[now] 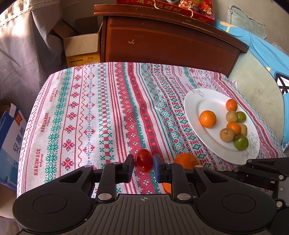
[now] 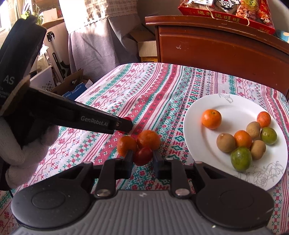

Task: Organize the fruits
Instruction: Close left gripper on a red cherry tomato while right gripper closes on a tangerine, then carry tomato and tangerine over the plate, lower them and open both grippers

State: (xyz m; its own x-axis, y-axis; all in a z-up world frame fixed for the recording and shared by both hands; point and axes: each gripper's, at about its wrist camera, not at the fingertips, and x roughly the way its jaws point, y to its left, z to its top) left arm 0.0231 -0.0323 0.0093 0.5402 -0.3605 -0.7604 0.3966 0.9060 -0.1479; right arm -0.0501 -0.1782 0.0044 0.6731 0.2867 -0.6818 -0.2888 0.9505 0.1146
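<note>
A white plate on the patterned tablecloth holds several oranges, brown fruits and green citrus. In the left wrist view my left gripper has its jaws on both sides of a red cherry tomato, with a narrow gap at each pad. An orange lies just right of it. In the right wrist view my right gripper is open around another red tomato, with two oranges just beyond. The left gripper's side reaches in from the left.
A dark wooden cabinet with a red gift box stands behind the table. Cardboard boxes and a blue carton sit on the left. A blue-covered bed is on the right.
</note>
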